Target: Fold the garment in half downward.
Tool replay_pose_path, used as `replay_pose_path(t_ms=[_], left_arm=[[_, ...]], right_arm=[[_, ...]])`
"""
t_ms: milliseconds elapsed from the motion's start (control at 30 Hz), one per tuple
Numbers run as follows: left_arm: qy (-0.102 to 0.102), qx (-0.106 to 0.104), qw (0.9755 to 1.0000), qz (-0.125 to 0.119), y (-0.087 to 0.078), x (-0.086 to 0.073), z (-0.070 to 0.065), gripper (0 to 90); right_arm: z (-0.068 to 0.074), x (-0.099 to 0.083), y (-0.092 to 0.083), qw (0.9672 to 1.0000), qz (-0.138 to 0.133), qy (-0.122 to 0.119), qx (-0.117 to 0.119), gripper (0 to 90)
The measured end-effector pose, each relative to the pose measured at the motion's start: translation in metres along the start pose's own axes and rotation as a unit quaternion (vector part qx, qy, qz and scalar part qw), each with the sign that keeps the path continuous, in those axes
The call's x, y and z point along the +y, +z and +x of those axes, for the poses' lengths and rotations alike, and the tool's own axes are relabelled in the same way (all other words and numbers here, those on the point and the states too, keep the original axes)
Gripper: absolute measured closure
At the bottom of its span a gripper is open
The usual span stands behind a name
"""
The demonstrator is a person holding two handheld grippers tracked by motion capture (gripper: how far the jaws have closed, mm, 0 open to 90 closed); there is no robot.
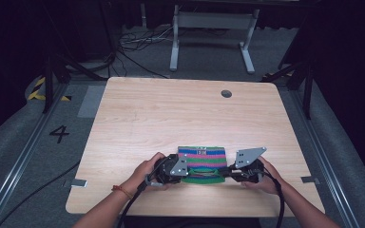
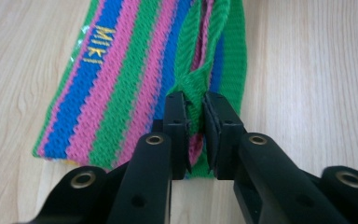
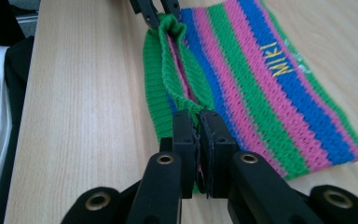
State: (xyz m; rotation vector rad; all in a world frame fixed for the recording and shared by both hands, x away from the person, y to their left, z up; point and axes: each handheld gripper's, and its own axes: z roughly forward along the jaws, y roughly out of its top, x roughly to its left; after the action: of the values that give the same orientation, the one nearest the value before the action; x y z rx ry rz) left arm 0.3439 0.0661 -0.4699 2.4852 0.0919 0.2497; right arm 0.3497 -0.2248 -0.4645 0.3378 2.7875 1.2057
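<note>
I have both grippers, left (image 2: 196,116) and right (image 3: 199,135), pinching the striped green, pink and blue knitted cloth's (image 1: 203,159) near green edge (grasp apparently done), with lifting or folding seemingly left.

The wooden table (image 1: 142,114) lies bare and open across its whole far half and down both sides, so a gripper could pass freely there. A small round cable hole (image 1: 226,93) sits flush near the far edge. The one obstacle is the flat striped knitted pouch (image 1: 208,156) near the front edge, with the left gripper (image 1: 186,171) and right gripper (image 1: 225,172) clamped on its near green edge, closing off the front centre.
</note>
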Motion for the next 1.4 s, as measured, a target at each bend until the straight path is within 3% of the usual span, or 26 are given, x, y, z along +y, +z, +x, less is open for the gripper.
replay_pose_path(t_ms=[200,333,433,533,633,733,833,933,1000,1067,1133,1400], left_arm=[[0.000,-0.007,0.9999,0.010,-0.006,-0.006,-0.008,75.9],[-0.010,-0.004,0.9999,-0.004,-0.017,-0.008,-0.012,71.9],[-0.034,0.009,0.9990,-0.028,-0.021,-0.007,-0.010,67.1],[-0.058,0.008,0.9975,-0.040,-0.014,-0.005,-0.005,69.6],[-0.063,-0.005,0.9974,-0.035,-0.006,-0.004,-0.003,73.1],[-0.066,-0.015,0.9976,-0.011,0.011,-0.006,-0.002,74.7],[-0.086,-0.023,0.9957,-0.023,0.013,-0.009,0.002,75.2],[-0.081,-0.021,0.9962,-0.026,0.014,-0.011,0.004,75.3],[-0.088,-0.019,0.9955,-0.031,0.015,-0.013,0.006,75.3],[-0.086,-0.015,0.9957,-0.031,0.015,-0.014,0.010,75.3],[-0.102,-0.019,0.9941,-0.031,0.015,-0.016,0.016,75.2],[-0.093,-0.013,0.9952,-0.025,0.002,-0.015,0.016,70.6]], right_arm=[[0.006,-0.008,0.001,0.9999,0.011,0.006,0.008,85.0],[0.011,-0.011,-0.005,0.9999,0.009,0.009,0.005,83.9],[0.012,-0.009,-0.009,0.9999,0.002,0.006,-0.009,81.6],[0.011,-0.005,-0.007,0.9997,-0.001,0.009,-0.022,80.2],[0.009,-0.003,0.000,0.9995,0.001,0.013,-0.028,78.5],[0.008,-0.007,0.011,0.9993,0.012,0.020,-0.030,77.0],[0.007,-0.016,0.019,0.9989,0.016,0.031,-0.031,76.5],[0.005,-0.019,0.020,0.9986,0.006,0.046,-0.027,76.7],[0.004,-0.020,0.022,0.9982,0.002,0.053,-0.028,77.2],[0.003,-0.020,0.023,0.9982,0.001,0.051,-0.030,77.3],[0.001,-0.017,0.025,0.9978,0.004,0.054,-0.038,77.2],[0.001,-0.010,0.017,0.9976,0.008,0.048,-0.048,70.7]])
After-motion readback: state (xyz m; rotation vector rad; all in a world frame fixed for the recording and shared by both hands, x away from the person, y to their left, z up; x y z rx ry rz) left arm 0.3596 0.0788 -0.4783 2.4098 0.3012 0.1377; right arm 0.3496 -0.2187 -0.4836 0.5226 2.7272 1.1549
